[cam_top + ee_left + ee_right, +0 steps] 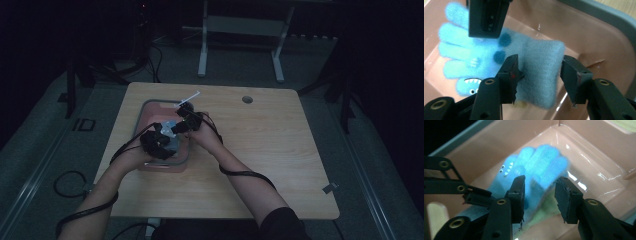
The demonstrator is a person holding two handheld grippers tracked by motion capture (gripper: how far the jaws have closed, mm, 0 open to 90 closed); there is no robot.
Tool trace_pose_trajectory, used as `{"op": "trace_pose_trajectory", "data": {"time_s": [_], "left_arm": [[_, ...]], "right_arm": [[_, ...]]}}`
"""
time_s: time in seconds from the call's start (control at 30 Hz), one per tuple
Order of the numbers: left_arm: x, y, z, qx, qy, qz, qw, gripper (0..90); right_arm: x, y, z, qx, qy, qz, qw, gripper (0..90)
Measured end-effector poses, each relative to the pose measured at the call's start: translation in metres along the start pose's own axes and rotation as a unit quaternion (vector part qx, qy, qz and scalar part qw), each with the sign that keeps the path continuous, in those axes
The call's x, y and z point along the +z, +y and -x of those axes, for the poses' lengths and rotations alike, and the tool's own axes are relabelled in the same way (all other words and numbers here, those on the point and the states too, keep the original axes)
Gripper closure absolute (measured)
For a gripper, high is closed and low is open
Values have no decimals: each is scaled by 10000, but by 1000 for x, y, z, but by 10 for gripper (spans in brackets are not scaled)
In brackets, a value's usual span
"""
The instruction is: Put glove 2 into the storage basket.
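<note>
A fuzzy light-blue glove [536, 65] with a monster face lies in a pink tray [599, 50]. My left gripper [539, 75] is open and straddles the glove's cuff, its right pad standing off the cloth. My right gripper [540, 192] is open too, with the glove's fingers [541, 162] between its jaws and a gap on the right side. A pale yellow-green cloth [546, 207] lies under the glove. In the high view both grippers, left [165, 137] and right [182, 122], meet over the tray [150, 112].
The tray sits at the left of a wooden table [260, 150] with a round hole [247, 99] at the back. A small white object [190, 97] lies at the tray's far edge. A white desk frame [240, 30] stands beyond the table.
</note>
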State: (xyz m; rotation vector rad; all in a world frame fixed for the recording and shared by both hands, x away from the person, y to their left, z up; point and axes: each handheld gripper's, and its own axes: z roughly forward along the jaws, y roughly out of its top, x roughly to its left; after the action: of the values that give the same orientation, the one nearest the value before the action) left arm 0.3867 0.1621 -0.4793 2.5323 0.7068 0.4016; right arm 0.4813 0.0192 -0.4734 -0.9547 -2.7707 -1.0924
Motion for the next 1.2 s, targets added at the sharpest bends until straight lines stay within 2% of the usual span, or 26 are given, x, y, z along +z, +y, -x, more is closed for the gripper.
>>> {"op": "trace_pose_trajectory", "data": {"time_s": [0.03,0.1,0.13,0.2,0.3,0.37,0.43,0.47,0.5,0.57,0.7,0.8,0.87,0.97,1.2], "left_arm": [[-1,0,0,-43,46,35,10000,431],[-5,-1,1,-152,4,134,9998,354],[-7,0,1,-206,65,181,9996,320],[-10,-1,1,-290,96,253,9992,198],[-16,-1,-3,-551,109,384,9977,124],[-20,-2,-4,-650,136,489,9966,85],[-21,-2,-3,-687,143,537,9961,75],[-23,-1,-2,-743,152,573,9955,75],[-23,0,-2,-758,144,584,9953,55],[-24,0,0,-775,165,651,9947,36],[-26,3,6,-860,101,721,9936,27],[-27,7,12,-757,165,766,9941,22],[-28,8,15,-793,162,886,9928,22],[-28,10,17,-773,164,921,9926,22],[-22,14,23,-685,92,875,9938,22]], "right_arm": [[-2,0,-1,-9,3,37,10000,557],[-7,-1,-1,-48,18,78,10000,518],[-10,-1,-1,-68,42,107,9999,502],[-15,-1,-2,-93,53,164,9998,481],[-24,-2,-2,-178,92,258,9995,443],[-28,-3,-3,-223,162,310,9991,404],[-30,-4,-3,-254,190,332,9989,386],[-32,-4,-4,-268,233,347,9988,361],[-34,-7,-5,-322,343,341,9983,299],[-36,-10,-5,-380,399,325,9980,251],[-42,-16,-4,-333,462,420,9975,186],[-45,-20,0,-361,400,439,9976,167],[-47,-23,2,-354,373,440,9977,167],[-50,-27,4,-405,323,409,9978,169],[-57,-35,11,-373,317,516,9975,169]]}}
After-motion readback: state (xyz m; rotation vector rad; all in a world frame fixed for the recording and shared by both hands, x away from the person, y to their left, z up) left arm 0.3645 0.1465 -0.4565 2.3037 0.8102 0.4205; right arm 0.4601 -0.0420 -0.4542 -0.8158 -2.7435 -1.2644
